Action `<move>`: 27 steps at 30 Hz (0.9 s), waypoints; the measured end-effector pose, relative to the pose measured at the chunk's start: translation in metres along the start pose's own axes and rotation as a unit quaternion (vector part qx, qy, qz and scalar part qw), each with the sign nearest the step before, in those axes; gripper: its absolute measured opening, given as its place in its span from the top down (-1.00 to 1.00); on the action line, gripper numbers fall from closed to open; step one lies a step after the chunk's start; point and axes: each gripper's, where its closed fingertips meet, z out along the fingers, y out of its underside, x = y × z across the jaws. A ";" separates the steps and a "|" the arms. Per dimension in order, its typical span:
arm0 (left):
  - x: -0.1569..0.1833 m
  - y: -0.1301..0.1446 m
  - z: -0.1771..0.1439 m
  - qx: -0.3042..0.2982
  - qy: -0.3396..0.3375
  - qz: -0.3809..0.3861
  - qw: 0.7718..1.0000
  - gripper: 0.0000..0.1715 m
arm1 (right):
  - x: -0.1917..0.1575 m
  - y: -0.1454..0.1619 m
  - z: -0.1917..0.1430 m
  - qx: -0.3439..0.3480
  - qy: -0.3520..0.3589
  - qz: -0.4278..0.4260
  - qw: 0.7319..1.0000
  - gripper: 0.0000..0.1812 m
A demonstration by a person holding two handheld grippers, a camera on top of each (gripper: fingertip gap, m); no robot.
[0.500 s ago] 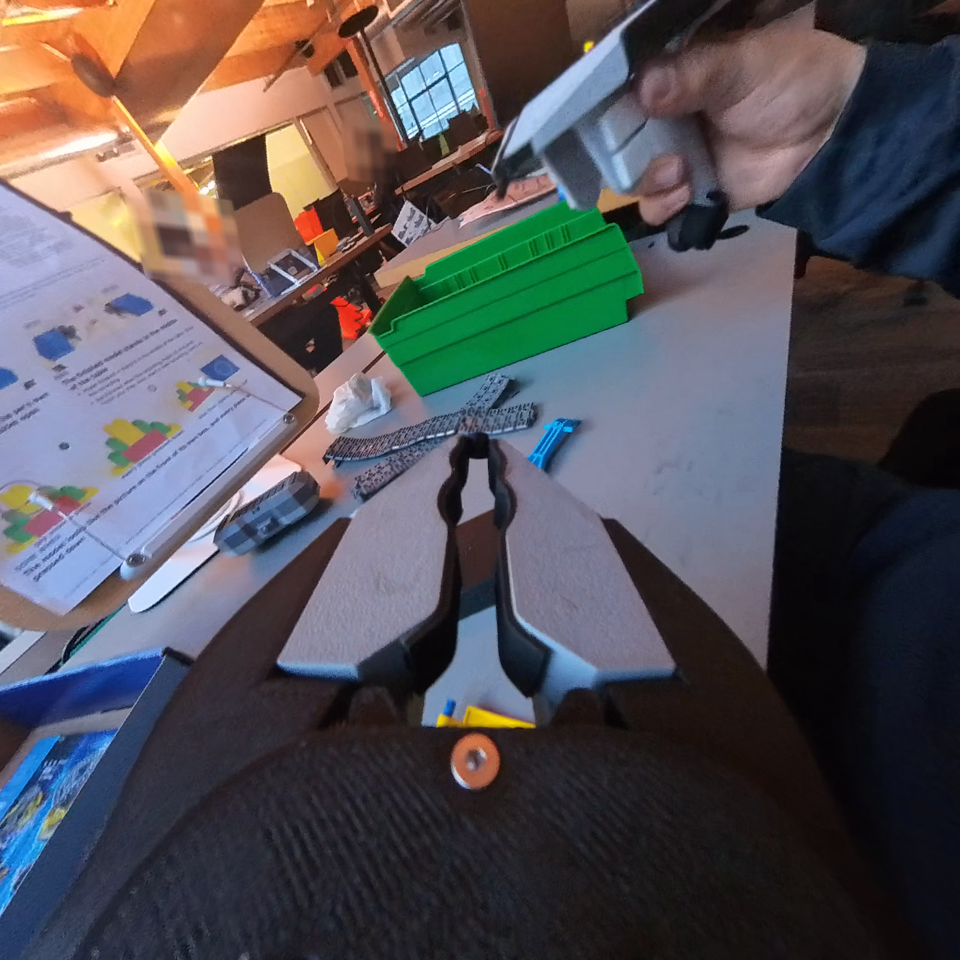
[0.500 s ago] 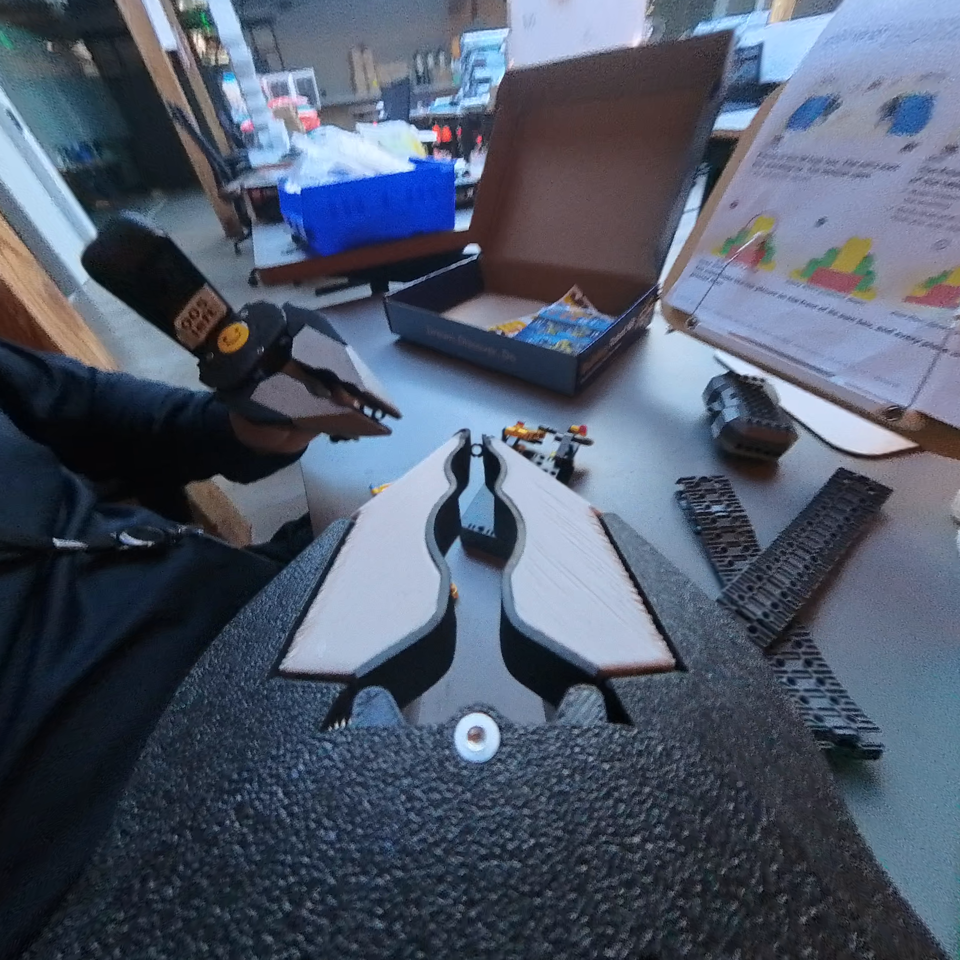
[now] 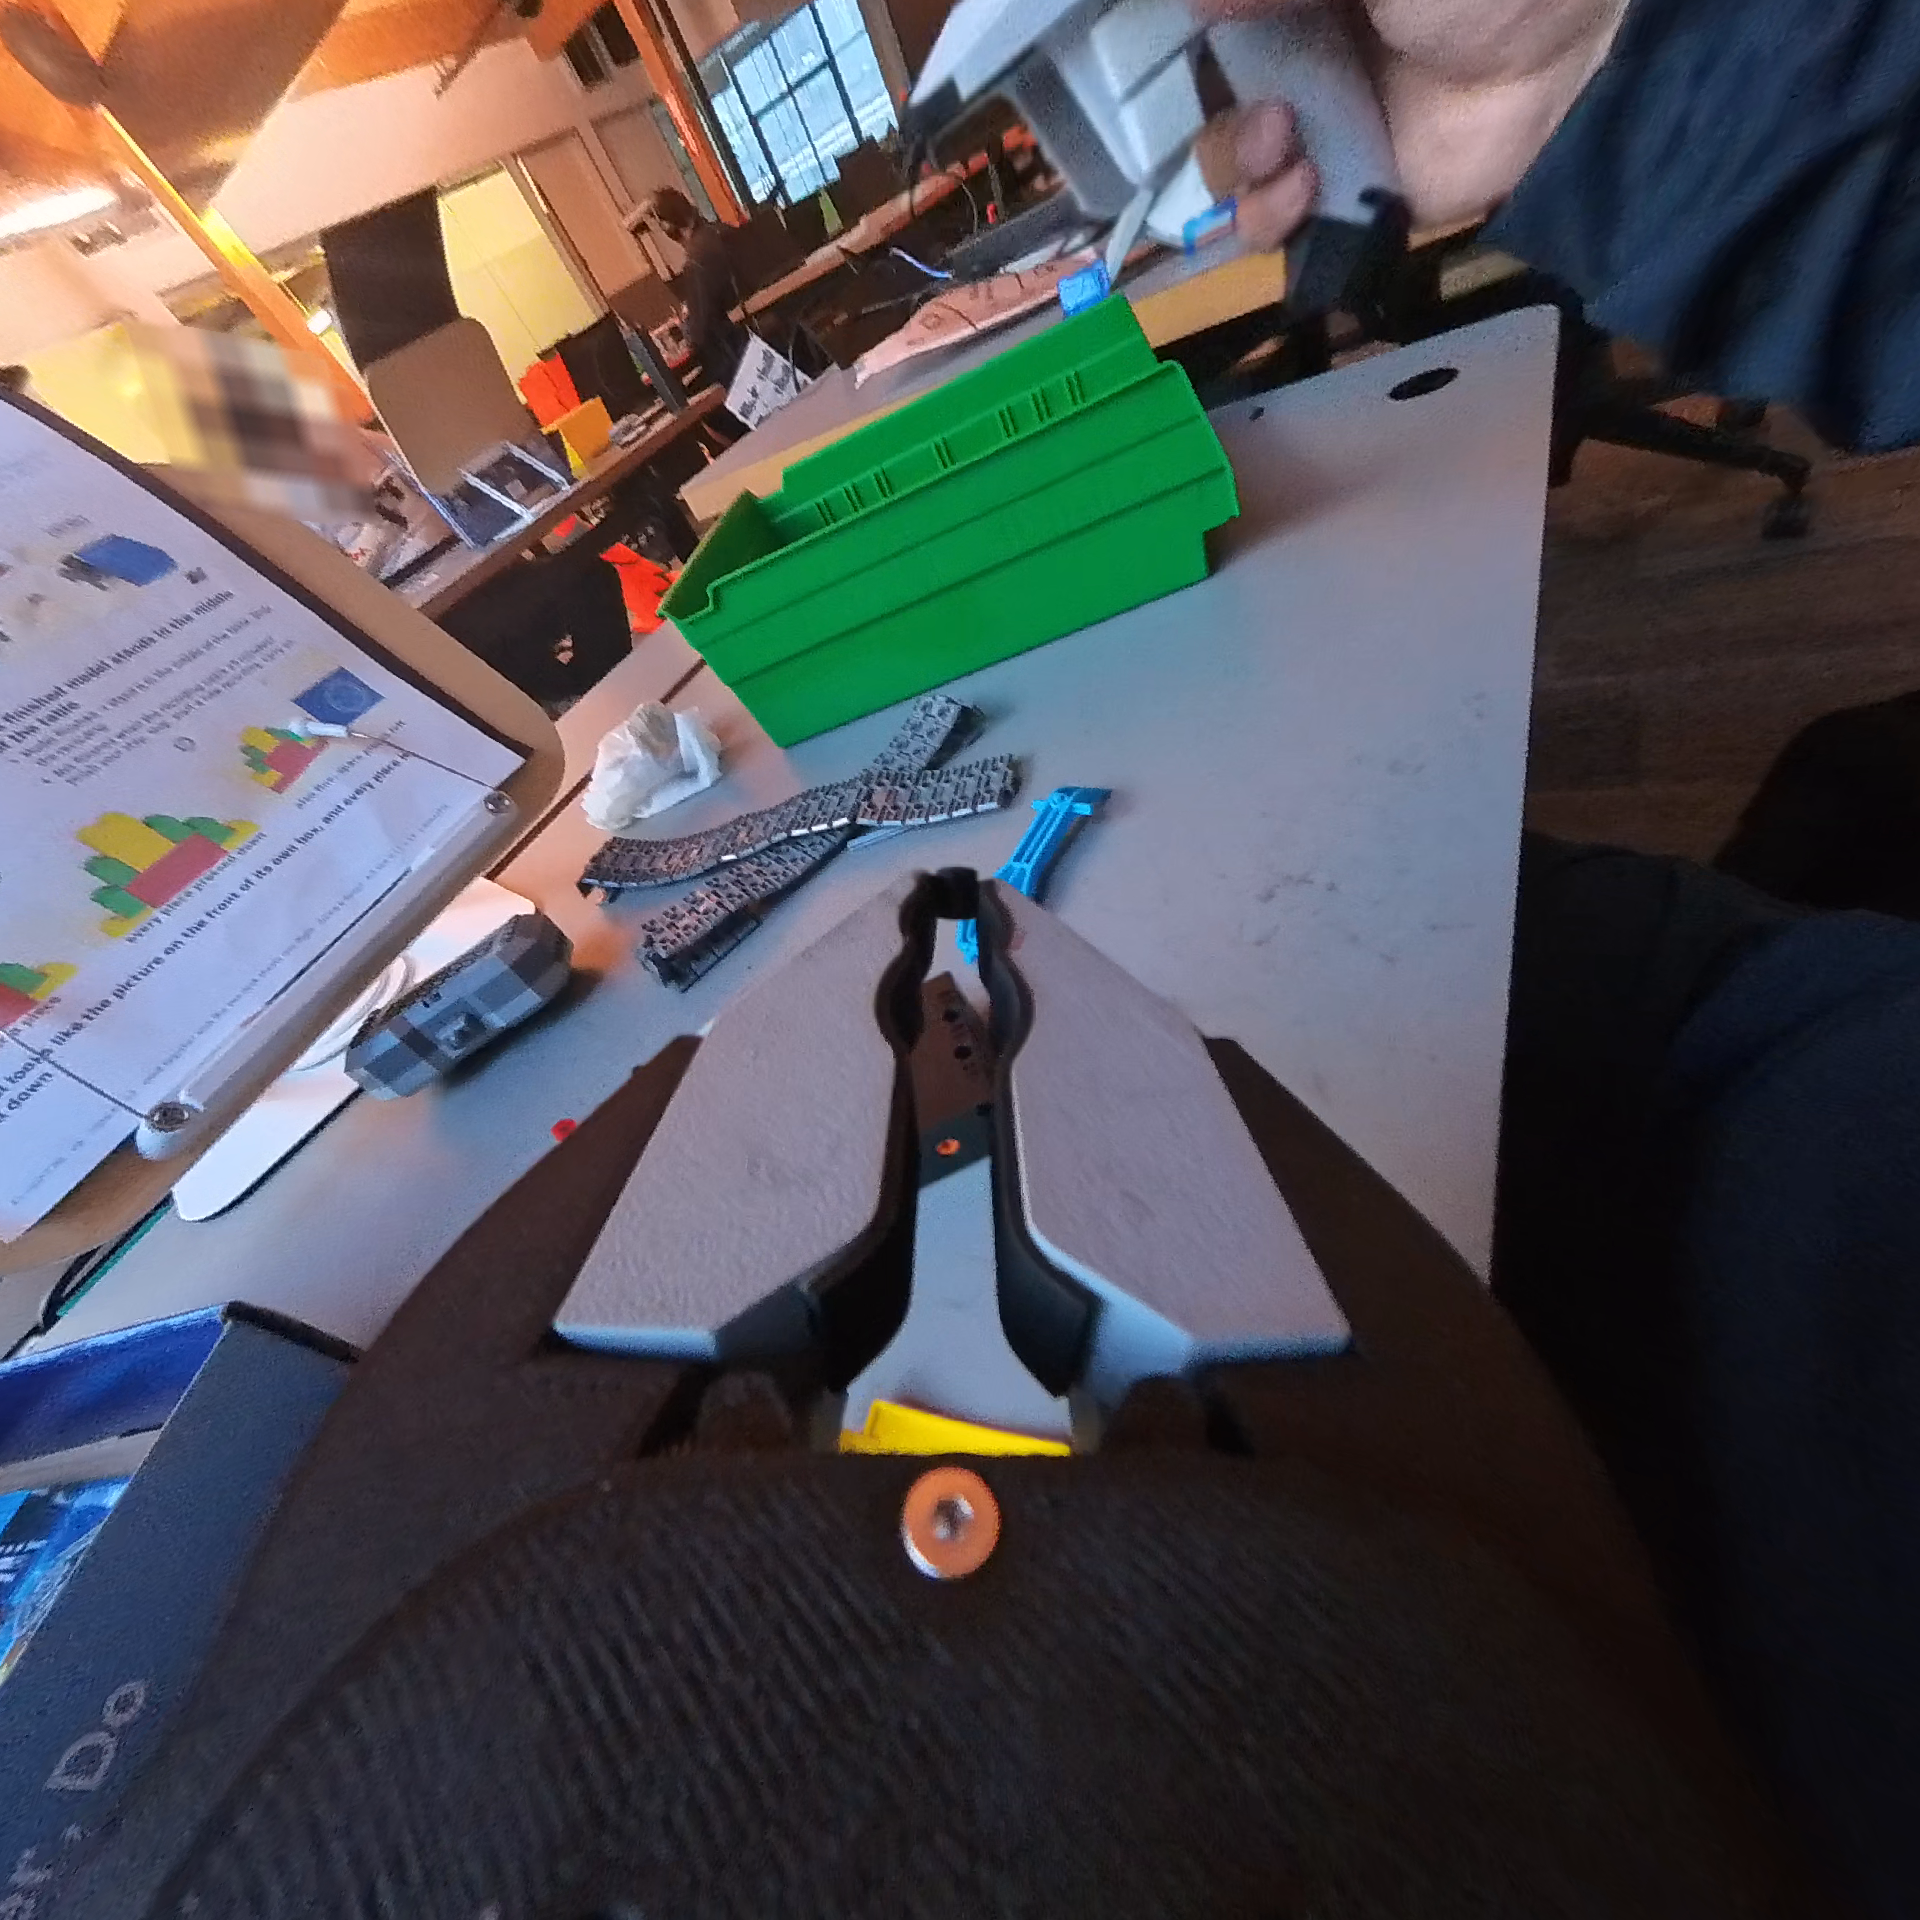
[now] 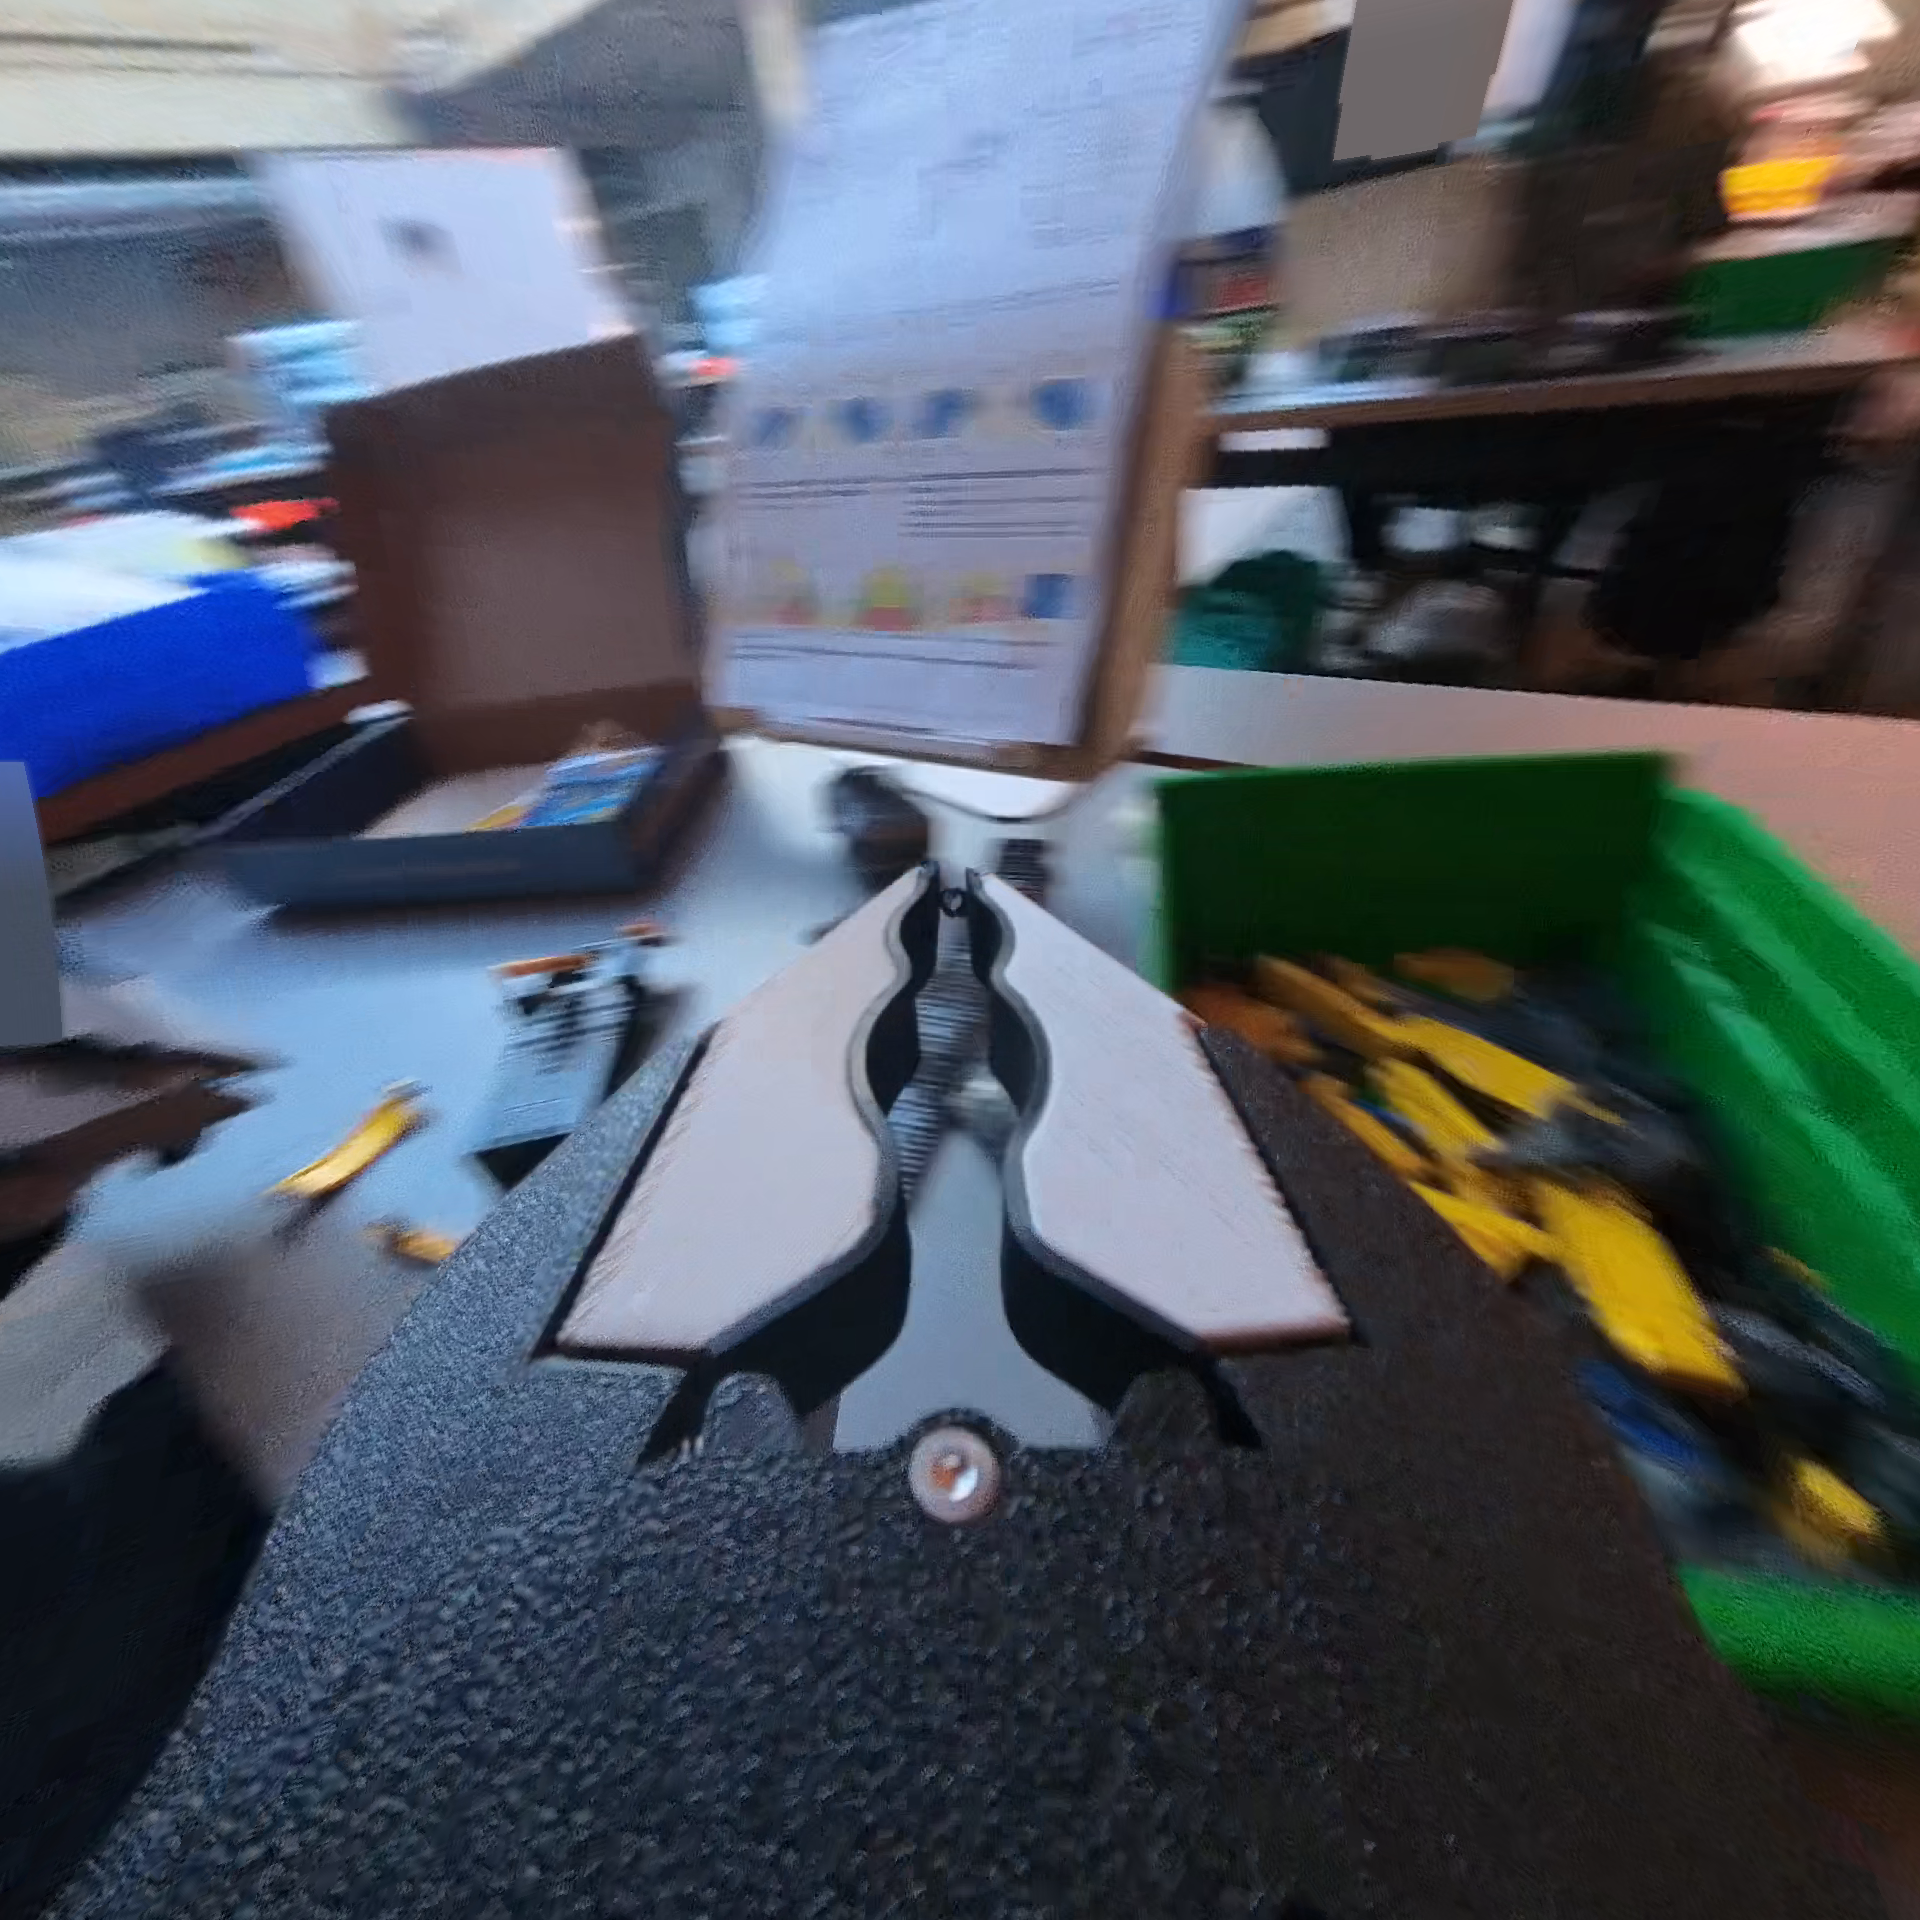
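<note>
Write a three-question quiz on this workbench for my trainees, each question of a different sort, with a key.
1. True or false: the green bin holds yellow pieces.
2. Which thing lies nearest beyond the tips of the left gripper? A) a blue piece B) a red cup C) a pair of scissors
3. Fill in: the black track strips lie crossed over each other on the grey ____.

Key: 1 true; 2 A; 3 table.
</note>
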 end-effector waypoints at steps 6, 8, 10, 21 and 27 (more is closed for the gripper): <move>0.007 0.002 0.004 -0.005 0.015 -0.006 1.000 0.95 | 0.108 0.042 -0.043 -0.049 0.181 0.068 0.980 0.78; 0.009 0.004 0.006 -0.009 0.021 -0.010 1.000 0.94 | 0.114 0.062 -0.039 -0.086 0.175 0.093 0.976 0.69; 0.011 0.005 0.008 -0.011 0.025 -0.014 1.000 0.94 | 0.114 0.071 -0.035 -0.100 0.168 0.098 0.976 0.69; 0.012 0.004 0.008 -0.015 0.022 0.006 1.000 0.95 | -0.005 0.035 0.007 -0.074 -0.050 0.074 0.993 0.75; 0.012 -0.006 0.004 -0.003 -0.013 0.074 0.997 0.94 | -0.191 0.100 0.053 -0.226 -0.336 0.051 0.913 0.77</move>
